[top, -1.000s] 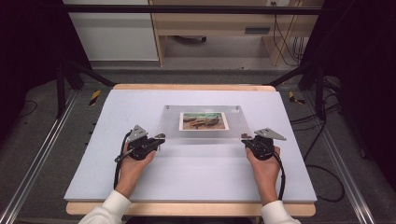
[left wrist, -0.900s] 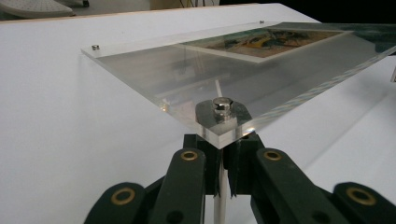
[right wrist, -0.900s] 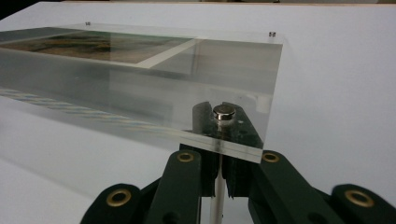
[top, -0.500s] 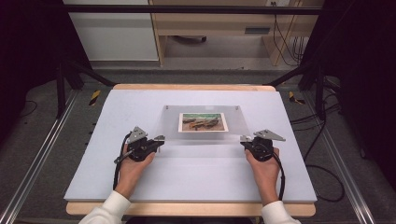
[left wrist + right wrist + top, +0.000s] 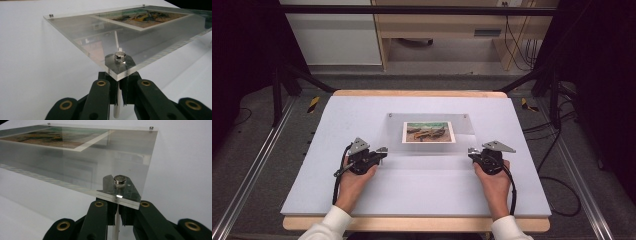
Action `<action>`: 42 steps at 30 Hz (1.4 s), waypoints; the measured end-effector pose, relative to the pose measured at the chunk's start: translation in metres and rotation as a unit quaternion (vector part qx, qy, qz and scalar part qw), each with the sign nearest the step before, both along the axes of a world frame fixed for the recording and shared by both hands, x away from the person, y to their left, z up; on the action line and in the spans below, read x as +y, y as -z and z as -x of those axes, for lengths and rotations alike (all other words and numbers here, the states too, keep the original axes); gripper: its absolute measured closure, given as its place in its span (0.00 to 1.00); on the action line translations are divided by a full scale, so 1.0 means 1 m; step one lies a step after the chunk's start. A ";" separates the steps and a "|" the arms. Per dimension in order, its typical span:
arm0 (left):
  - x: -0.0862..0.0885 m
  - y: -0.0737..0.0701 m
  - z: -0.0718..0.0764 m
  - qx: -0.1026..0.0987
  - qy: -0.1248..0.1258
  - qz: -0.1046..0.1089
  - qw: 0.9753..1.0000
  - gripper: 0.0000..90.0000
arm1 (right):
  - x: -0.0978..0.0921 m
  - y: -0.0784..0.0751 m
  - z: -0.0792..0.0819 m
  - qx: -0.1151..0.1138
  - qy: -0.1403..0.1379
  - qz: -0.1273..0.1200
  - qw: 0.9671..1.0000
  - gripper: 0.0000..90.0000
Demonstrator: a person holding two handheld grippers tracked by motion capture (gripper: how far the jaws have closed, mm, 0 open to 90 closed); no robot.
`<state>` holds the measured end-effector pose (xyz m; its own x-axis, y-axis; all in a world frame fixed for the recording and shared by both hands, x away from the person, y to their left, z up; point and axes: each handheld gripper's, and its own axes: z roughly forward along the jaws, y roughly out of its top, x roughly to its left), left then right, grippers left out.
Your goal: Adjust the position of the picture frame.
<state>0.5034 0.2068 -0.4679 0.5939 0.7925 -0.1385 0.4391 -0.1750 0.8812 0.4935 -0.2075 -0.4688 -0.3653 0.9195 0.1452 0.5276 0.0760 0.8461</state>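
Note:
A clear acrylic frame (image 5: 395, 134) holding a small landscape picture (image 5: 428, 132) lies mid-table. My left gripper (image 5: 383, 150) is at its near left corner and my right gripper (image 5: 472, 151) is at its near right corner. In the left gripper view, the left gripper (image 5: 119, 83) has its jaws closed together under the frame (image 5: 82, 37) corner, just below a round silver magnet (image 5: 119, 56). In the right gripper view, the right gripper (image 5: 117, 208) is closed the same way under its corner of the frame (image 5: 125, 152), beneath another magnet (image 5: 120, 180). The near edge looks raised off the table.
The white table (image 5: 337, 180) has open room around the frame. Small silver fasteners (image 5: 51, 15) mark the frame's far corners. Metal rails and cables run along both sides of the table, and wooden furniture stands beyond the far edge.

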 end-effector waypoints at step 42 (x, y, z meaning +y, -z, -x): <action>0.000 0.010 0.010 0.021 -0.008 -0.018 1.000 0.93 | 0.001 0.007 0.008 0.030 -0.015 0.013 0.999 0.93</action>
